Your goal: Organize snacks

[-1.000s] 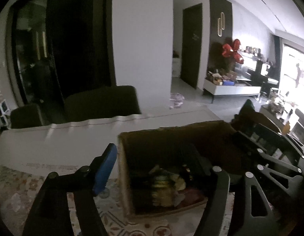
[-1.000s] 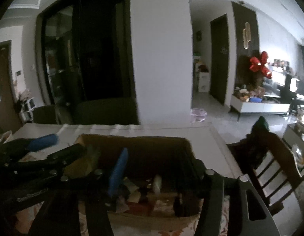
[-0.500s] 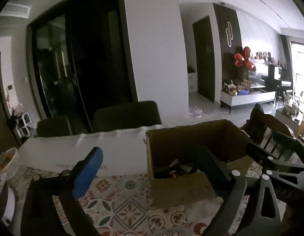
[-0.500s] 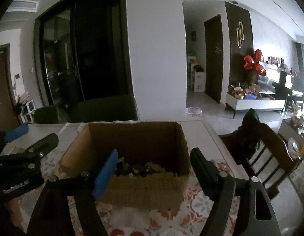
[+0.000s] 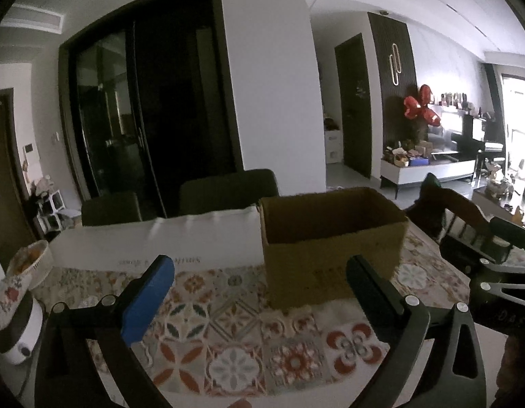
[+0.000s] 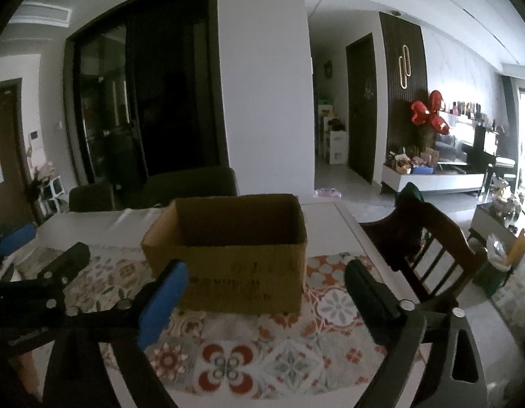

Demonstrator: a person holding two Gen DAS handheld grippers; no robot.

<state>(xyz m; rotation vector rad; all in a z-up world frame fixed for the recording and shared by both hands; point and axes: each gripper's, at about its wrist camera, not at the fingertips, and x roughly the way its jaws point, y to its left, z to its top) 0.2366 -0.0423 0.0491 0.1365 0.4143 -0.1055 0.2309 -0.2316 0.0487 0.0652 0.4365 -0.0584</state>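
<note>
Hidden behind the near wall in both views: the inside of the cardboard box (image 5: 330, 258), so nothing of its contents to make out. Cut off at the lower left edge of the left wrist view: a white appliance (image 5: 21, 336) with a flowered cloth over it. Dim and soft throughout, with fine detail lost.

Dark print on the box's near wall (image 6: 242, 282), too blurred to read. Script lettering on the white sheet (image 5: 160, 261) beyond the left gripper's blue pad, upside down from here and not legible. Pale letters on the black frame at the right edge of the left wrist view, looking like "DAS" (image 5: 507, 316). White lettering on the black frame at the lower left of the right wrist view, unreadable.

Box upright on the patterned tablecloth (image 5: 235, 326), open top upward, long axis running across, roughly left to right. Straight ahead of the right gripper (image 6: 266, 268) and near its fingertips, not touching. Ahead of the left gripper (image 5: 257, 265) and a little to its right, one corner turned toward it, likewise apart.

Left gripper spread wide, jaws just been opening, only tablecloth and the box beyond showing between them, nothing held. Right gripper also spread wide, jaws just been opening, gripping nothing, box front visible through the gap. Wooden chair (image 6: 432, 238) off to the right of the right gripper, beside the table.
</note>
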